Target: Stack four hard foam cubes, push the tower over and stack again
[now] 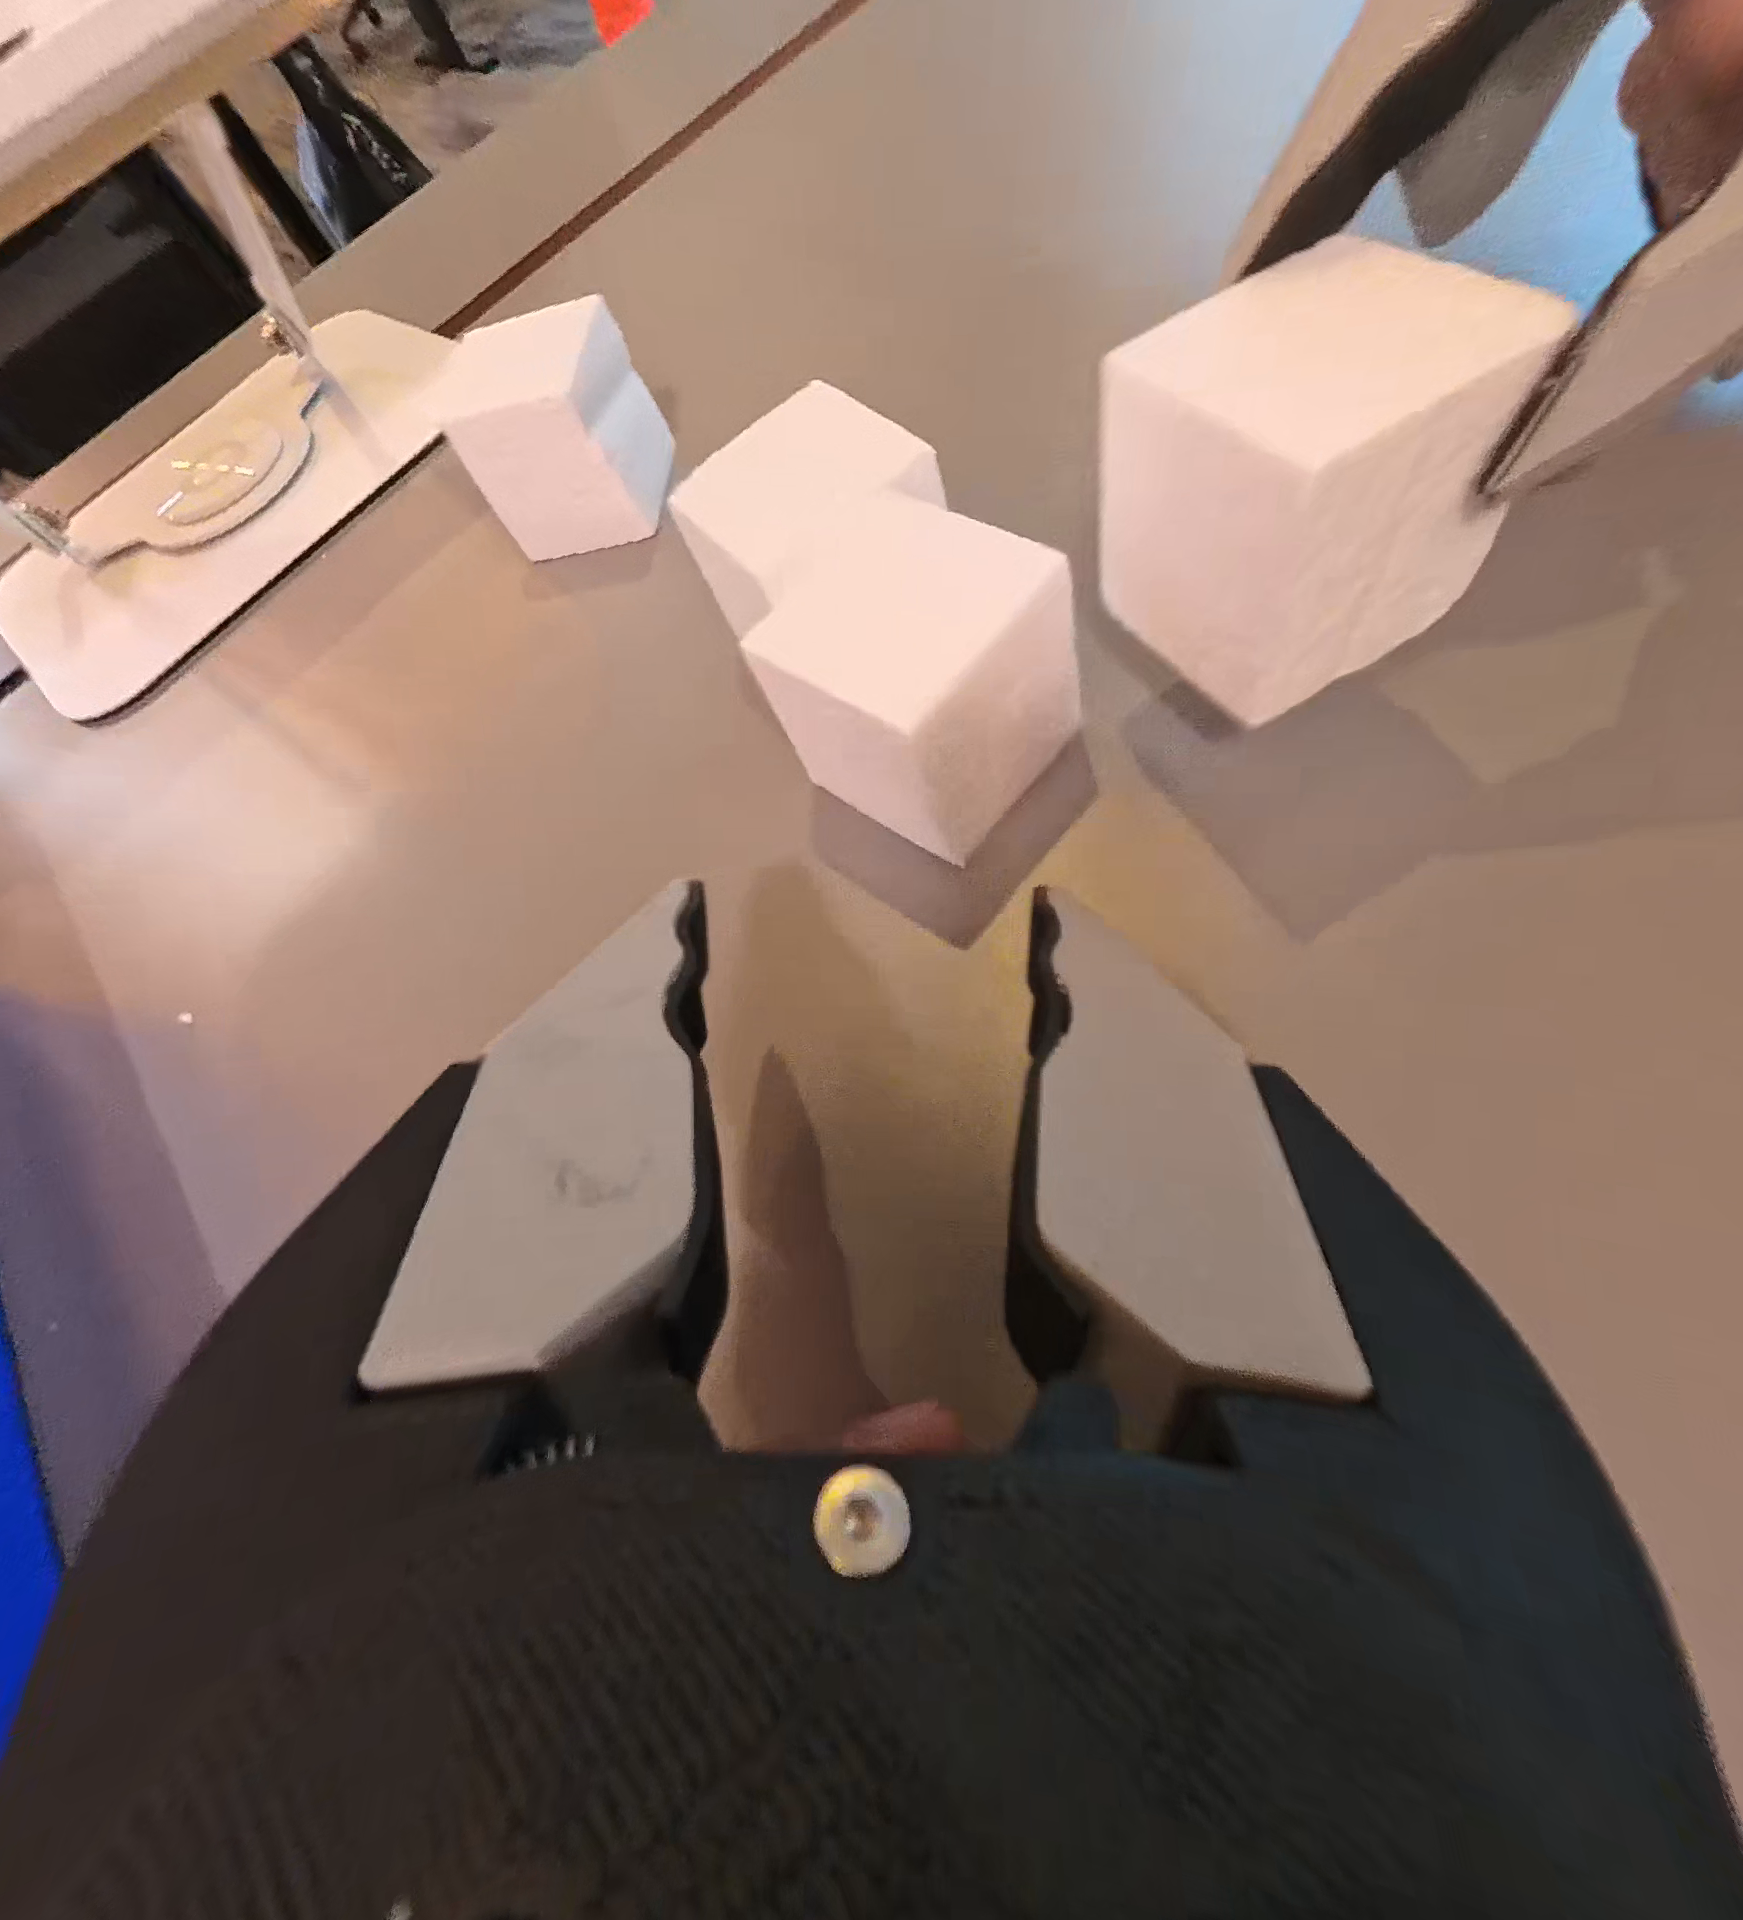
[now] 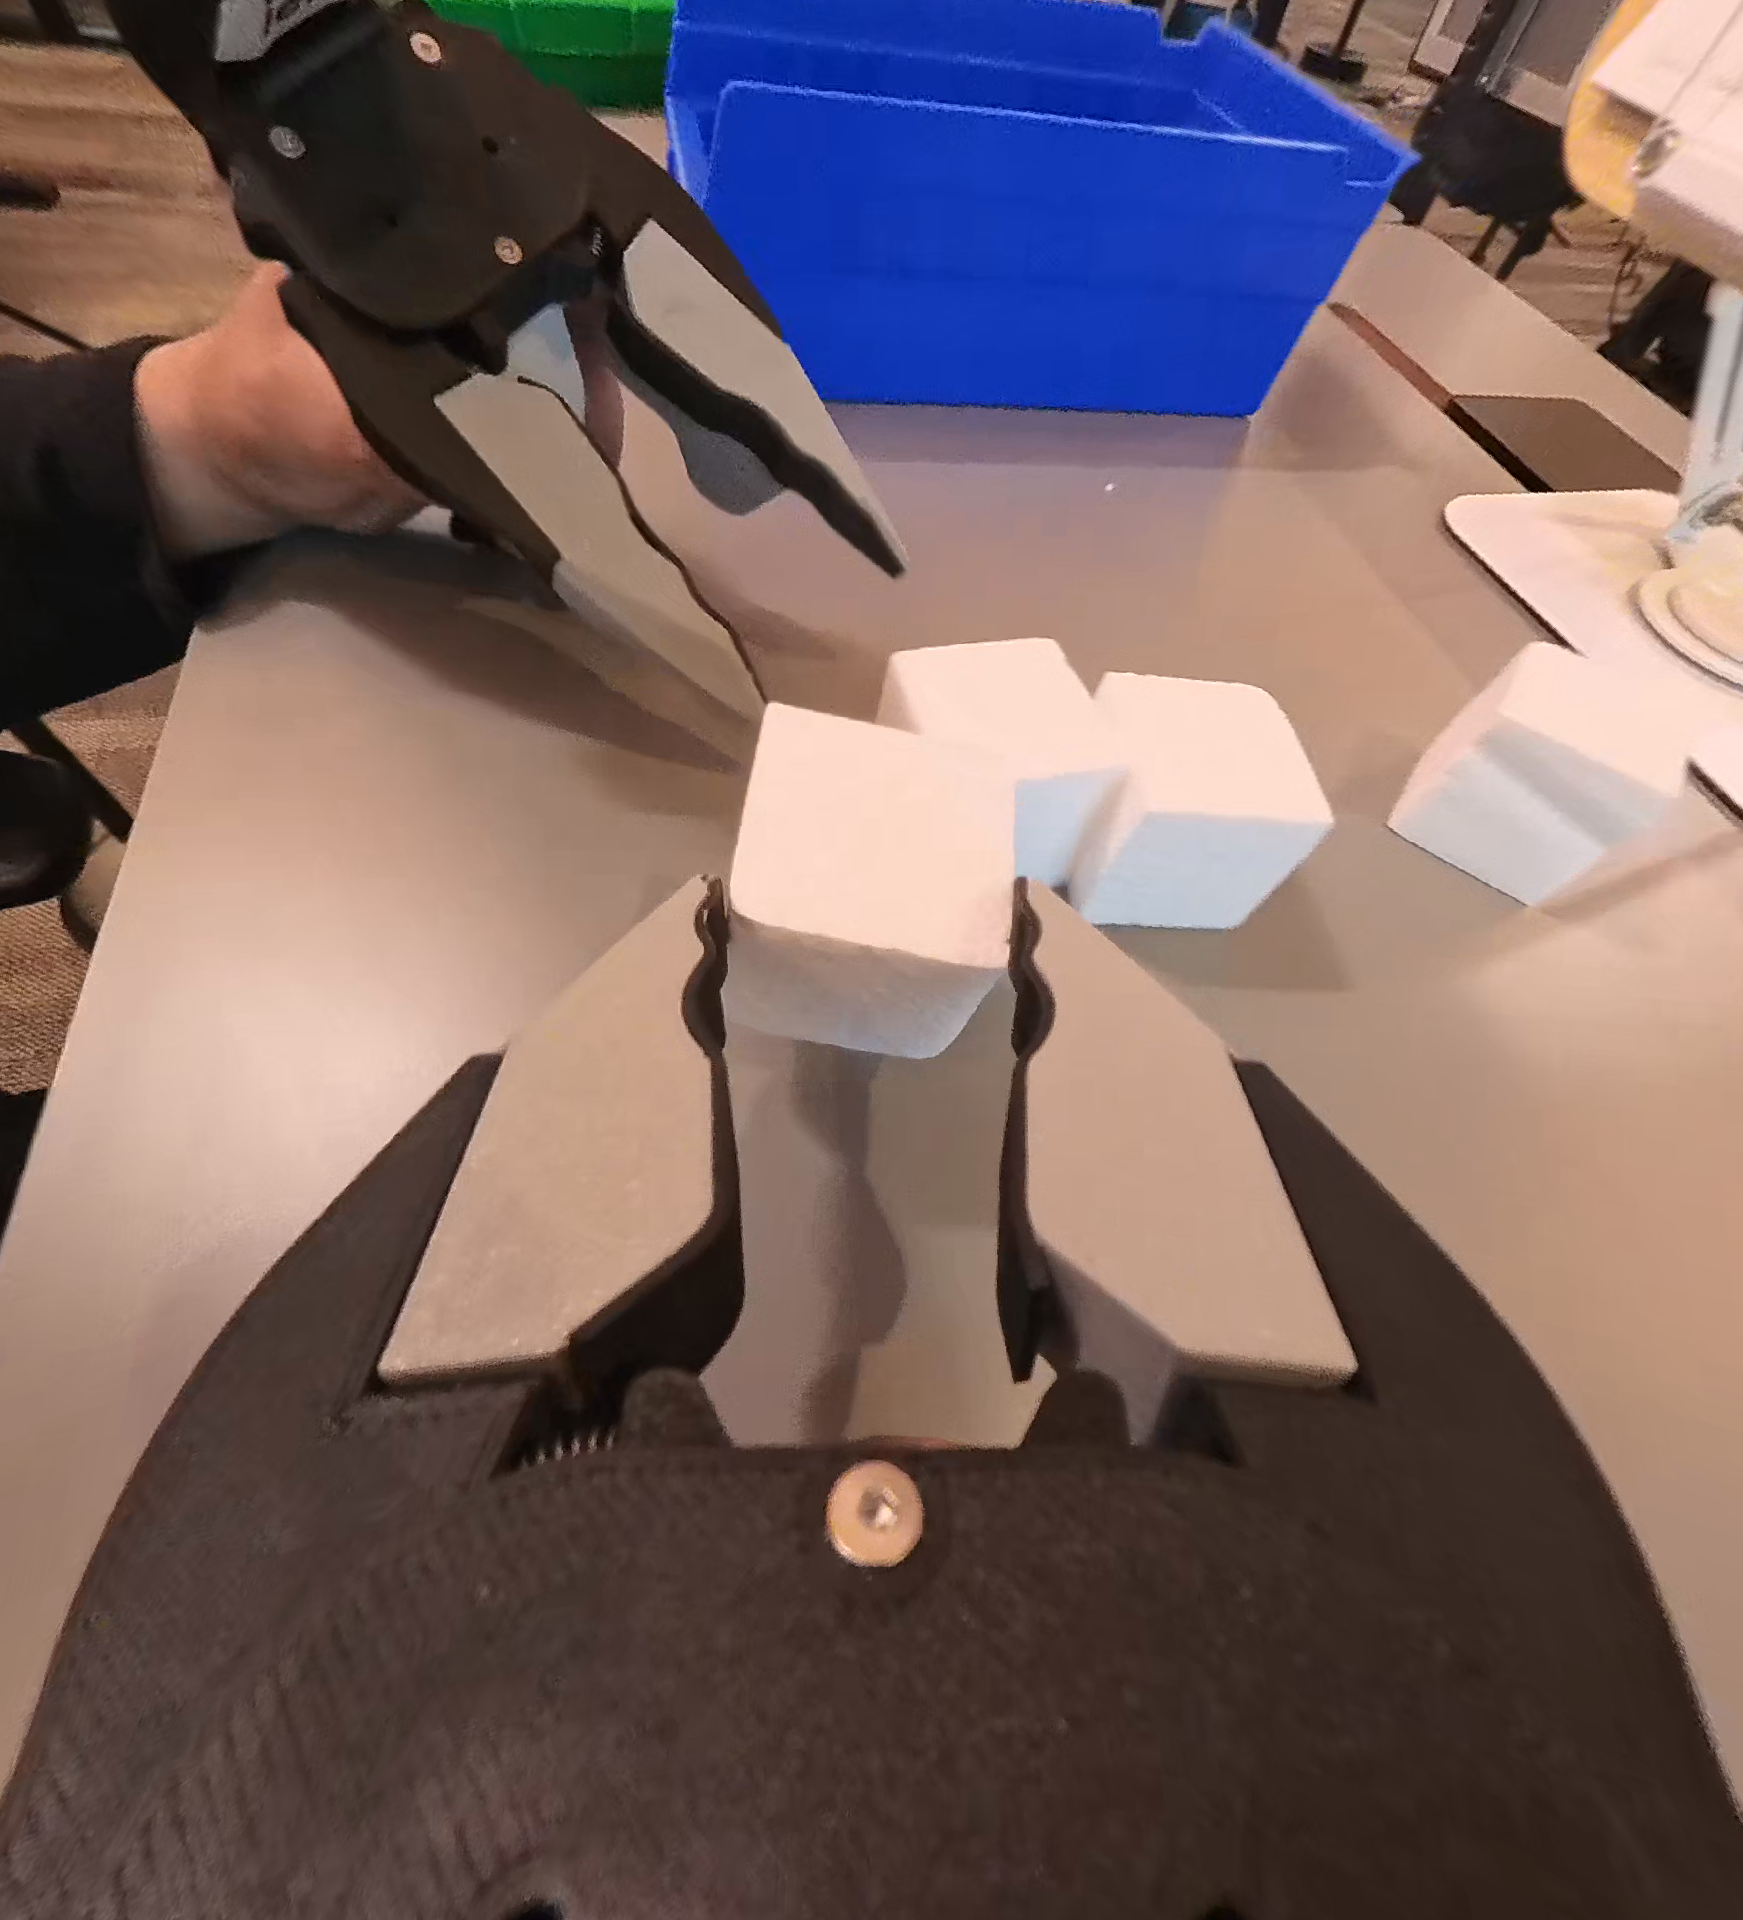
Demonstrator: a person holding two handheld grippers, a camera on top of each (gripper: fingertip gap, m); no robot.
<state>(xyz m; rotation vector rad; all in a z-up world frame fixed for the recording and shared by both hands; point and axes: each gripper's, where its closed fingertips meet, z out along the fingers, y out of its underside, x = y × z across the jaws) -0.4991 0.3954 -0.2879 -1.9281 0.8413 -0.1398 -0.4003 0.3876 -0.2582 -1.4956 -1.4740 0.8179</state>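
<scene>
Four white hard foam cubes are in view. My right gripper (image 2: pixel 867 902) is shut on one cube (image 2: pixel 862 862) and holds it a little above the grey table (image 2: pixel 347 935). Two cubes (image 2: pixel 992 696) (image 2: pixel 1199 790) sit touching just beyond it, and another cube (image 2: pixel 1532 769) lies apart to the right. My left gripper (image 1: pixel 867 914) is open and empty, just short of the nearest cube (image 1: pixel 908 665). The cube behind it (image 1: pixel 794 468), the lone cube (image 1: pixel 555 426) and the held cube (image 1: pixel 1262 520) also show there. The left gripper (image 2: pixel 825 634) hovers open over the cubes in the right wrist view.
A blue bin (image 2: pixel 1033 260) stands at the table's far side, with a green bin (image 2: pixel 576 31) behind it. A white stand base (image 2: pixel 1573 561) lies at the right, close to the lone cube; it also shows in the left wrist view (image 1: pixel 171 582). A person's sleeve (image 2: pixel 25 540) reaches in from the left.
</scene>
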